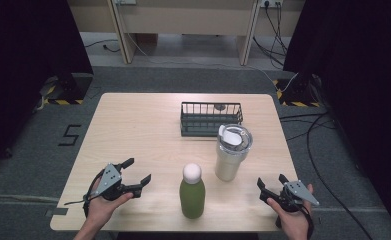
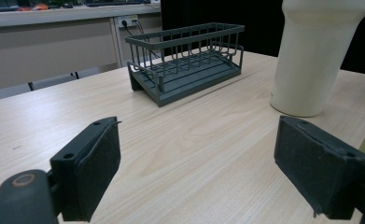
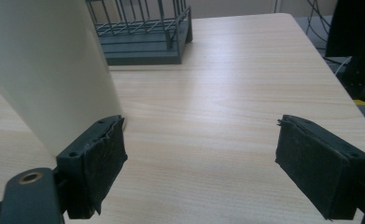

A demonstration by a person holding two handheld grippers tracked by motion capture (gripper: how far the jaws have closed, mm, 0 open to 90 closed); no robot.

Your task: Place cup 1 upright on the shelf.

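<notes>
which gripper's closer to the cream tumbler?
Right. The right gripper sits just off the cream tumbler; the left gripper is beyond the green bottle.

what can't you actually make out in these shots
- Small dark item in the wire basket: too small in the high view to identify.
- Cream tumbler contents: its lid covers them in the high view; the top edge cuts off its upper part in both gripper views.
- Green bottle: a sliver at the right edge of the left gripper view.
- Left gripper and right gripper: both open, holding nothing.
</notes>
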